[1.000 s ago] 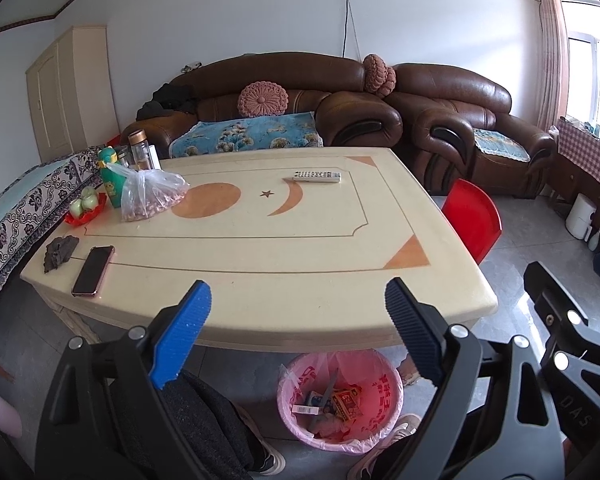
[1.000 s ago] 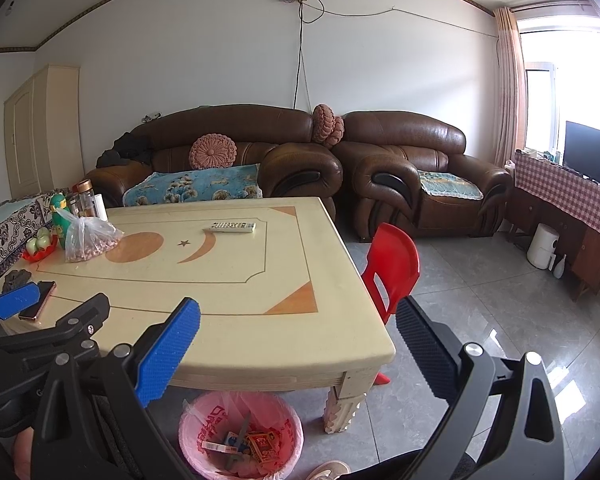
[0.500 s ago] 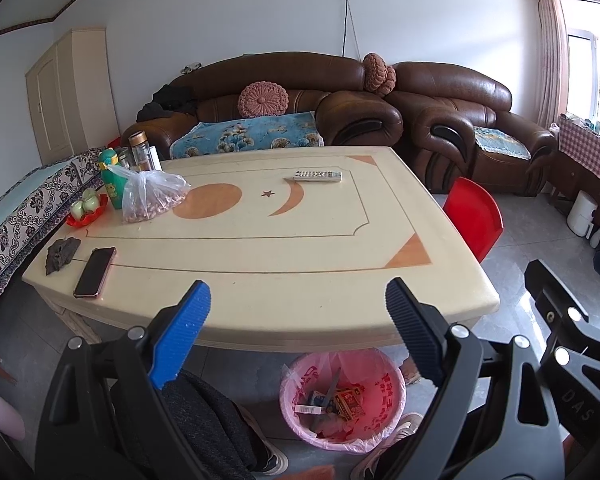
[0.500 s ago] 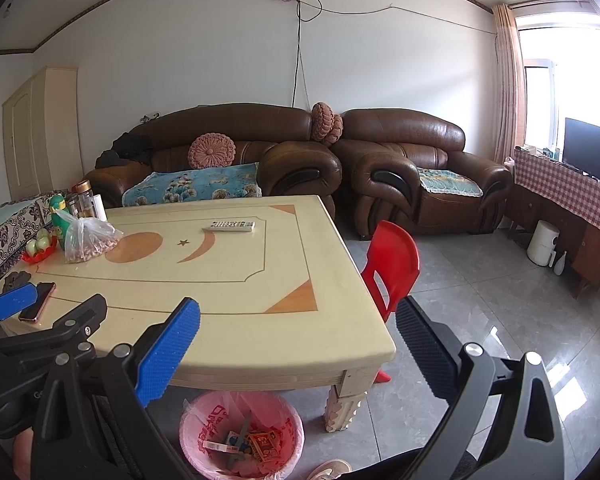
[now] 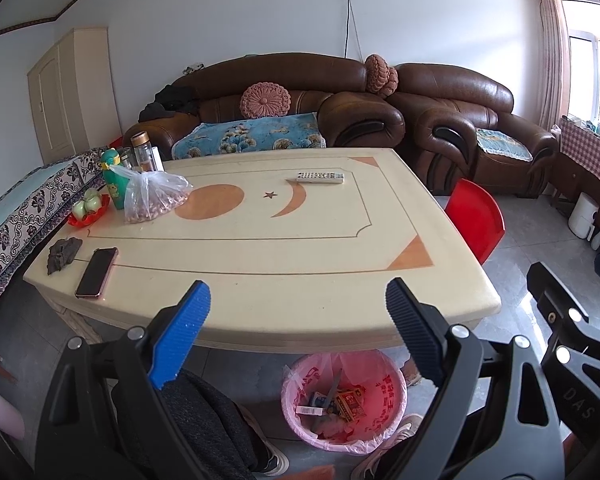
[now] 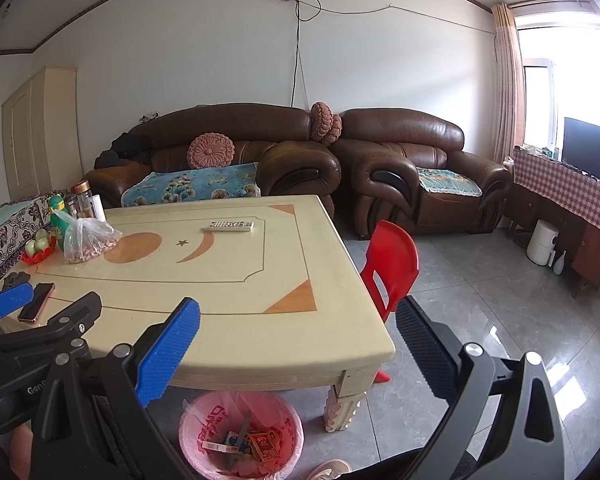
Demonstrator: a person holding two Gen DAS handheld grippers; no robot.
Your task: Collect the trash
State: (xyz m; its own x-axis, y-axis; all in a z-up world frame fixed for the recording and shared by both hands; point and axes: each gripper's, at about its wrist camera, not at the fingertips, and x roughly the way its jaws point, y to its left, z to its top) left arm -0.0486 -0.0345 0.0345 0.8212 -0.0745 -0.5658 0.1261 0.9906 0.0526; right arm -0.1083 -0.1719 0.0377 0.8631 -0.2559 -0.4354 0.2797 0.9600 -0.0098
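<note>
A pink-lined trash bin (image 5: 342, 400) stands on the floor under the near edge of the cream table (image 5: 260, 240); it holds small boxes and wrappers. It also shows in the right wrist view (image 6: 242, 436). My left gripper (image 5: 298, 332) is open and empty, held above the bin at the table's near edge. My right gripper (image 6: 298, 352) is open and empty, to the right of the left one, near the table's front right corner.
On the table lie a phone (image 5: 96, 266), a dark crumpled item (image 5: 62, 254), a plastic bag of nuts (image 5: 152, 198), a green bottle (image 5: 112, 180), jars, a red fruit dish (image 5: 88, 212) and a remote (image 5: 320, 177). A red chair (image 6: 392, 268) stands right. Sofas stand behind.
Both grippers have stayed open and almost still; the views have shifted only slightly.
</note>
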